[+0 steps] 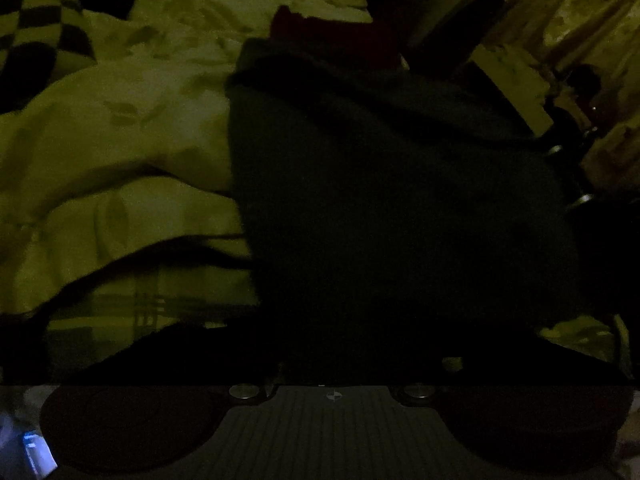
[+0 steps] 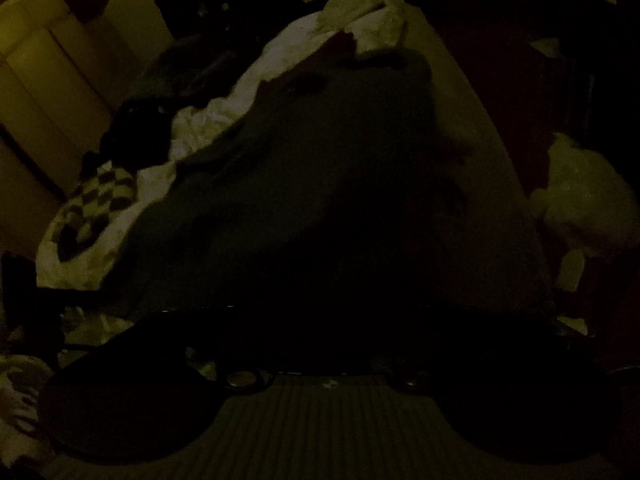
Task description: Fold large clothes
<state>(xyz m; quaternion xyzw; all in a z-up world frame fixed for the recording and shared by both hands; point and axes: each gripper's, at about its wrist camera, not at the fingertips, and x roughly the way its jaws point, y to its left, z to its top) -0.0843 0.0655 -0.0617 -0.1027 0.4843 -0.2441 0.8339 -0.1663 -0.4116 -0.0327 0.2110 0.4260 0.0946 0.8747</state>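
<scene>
The scene is very dark. A large dark garment (image 1: 380, 184) lies spread on pale bedding (image 1: 120, 140) and fills the middle of the left wrist view. My left gripper (image 1: 332, 340) points down at its near edge, with its fingers lost in shadow. The same dark garment (image 2: 320, 168) stretches away from my right gripper (image 2: 332, 332) in the right wrist view. The right gripper's fingers are black shapes against the cloth. Whether either gripper has hold of the fabric is hidden. A dark device with shiny bolts (image 1: 576, 152) stands at the garment's right edge.
A black-and-pale checkered cloth (image 1: 36, 28) (image 2: 96, 200) lies on the bedding beyond the garment's left side. Something red (image 1: 320, 28) peeks out at the garment's far end. Pale cupboard doors (image 2: 44, 64) stand to the left. A white bundle (image 2: 588, 196) sits to the right.
</scene>
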